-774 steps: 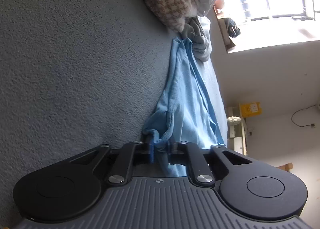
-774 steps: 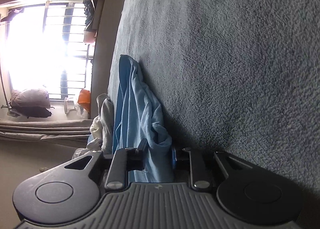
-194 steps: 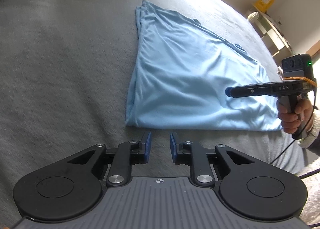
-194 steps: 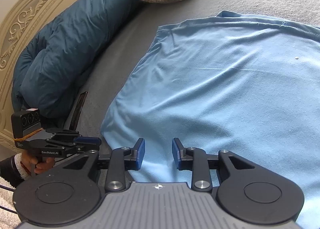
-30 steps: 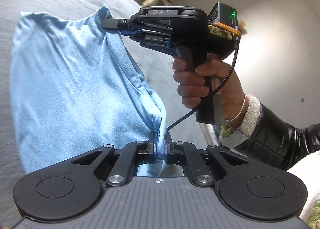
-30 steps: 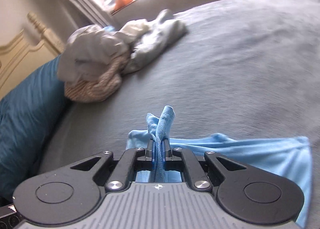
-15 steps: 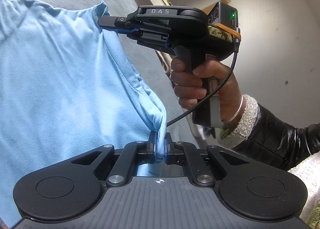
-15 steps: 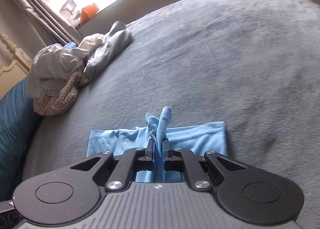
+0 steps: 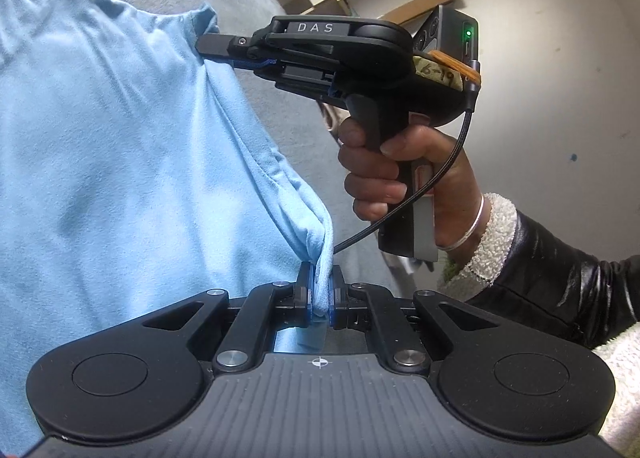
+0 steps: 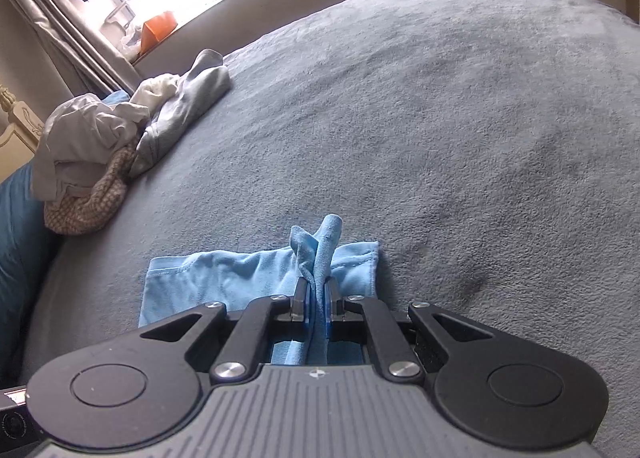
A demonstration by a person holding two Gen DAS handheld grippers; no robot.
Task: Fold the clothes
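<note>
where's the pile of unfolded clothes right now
In the right wrist view, the pile of clothes sits upper left on the grey bedspread, against the blue pillow below the window.

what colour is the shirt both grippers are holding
Light blue, plain with no pattern. The shirt shows best in the left wrist view.

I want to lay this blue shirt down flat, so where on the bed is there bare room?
The grey bedspread is bare ahead and to the right of the blue shirt, up to the far edge by the window sill. The left side is crowded: a pile of clothes sits there, with a dark blue quilt beside it.
</note>
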